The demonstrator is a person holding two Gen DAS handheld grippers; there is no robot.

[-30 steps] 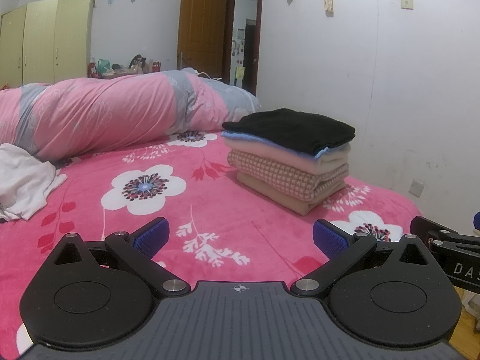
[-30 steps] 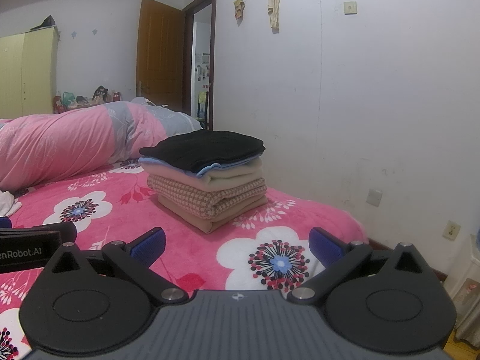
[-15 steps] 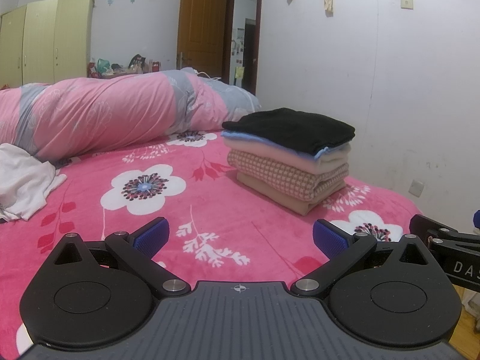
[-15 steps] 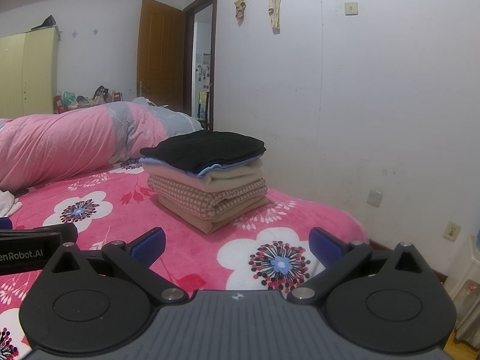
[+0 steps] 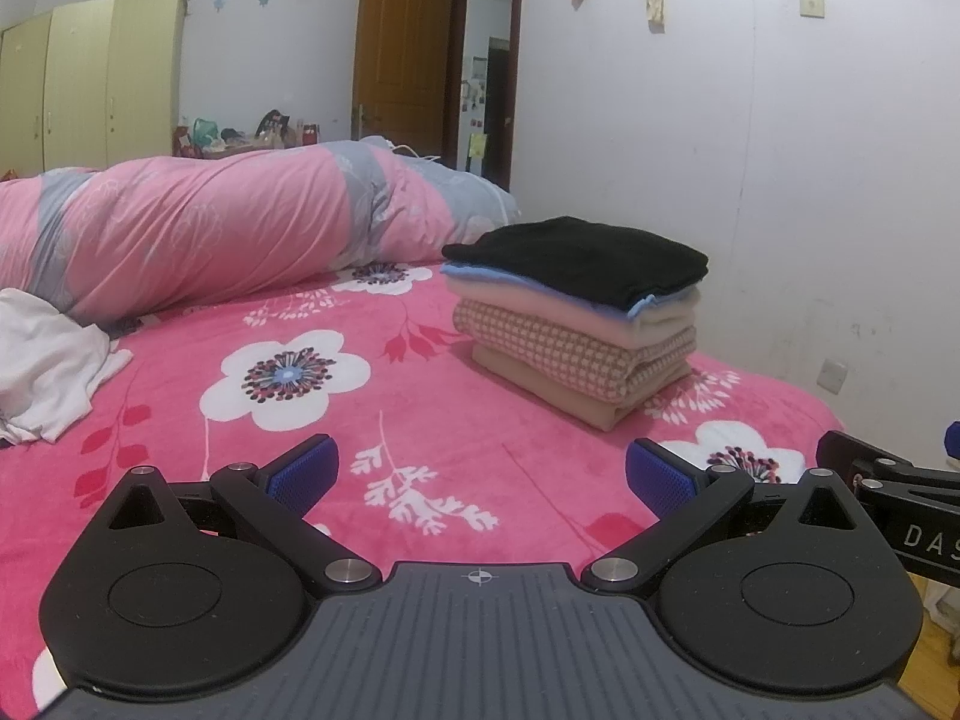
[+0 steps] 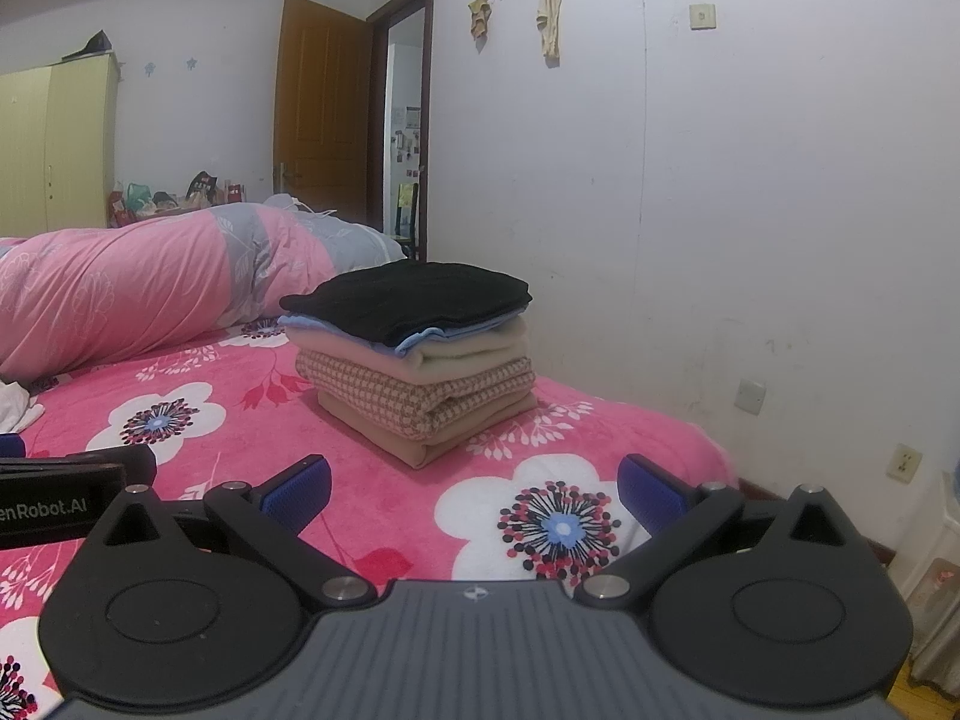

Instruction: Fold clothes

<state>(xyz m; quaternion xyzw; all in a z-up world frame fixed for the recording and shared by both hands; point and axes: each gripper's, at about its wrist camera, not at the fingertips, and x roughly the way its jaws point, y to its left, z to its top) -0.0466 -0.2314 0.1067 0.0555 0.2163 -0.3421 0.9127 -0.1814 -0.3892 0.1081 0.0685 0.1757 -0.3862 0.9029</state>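
A neat stack of folded clothes (image 5: 576, 312) (image 6: 414, 354) rests on the pink flowered bedspread (image 5: 372, 420) (image 6: 252, 414), black garment on top, then blue, cream, checked and tan layers. A crumpled white garment (image 5: 48, 360) (image 6: 15, 408) lies unfolded at the left. My left gripper (image 5: 477, 471) hovers open over the bedspread, short of the stack, nothing between its blue pads. My right gripper (image 6: 474, 483) is open too, empty, with the stack straight ahead. Each gripper's body shows at the edge of the other's view.
A rolled pink and grey quilt (image 5: 210, 234) (image 6: 150, 288) lies across the far side of the bed. The white wall (image 5: 780, 180) runs close along the right. The bed's right edge (image 6: 714, 456) drops to the floor. A wardrobe (image 5: 90, 78) and open door (image 5: 408, 42) stand behind.
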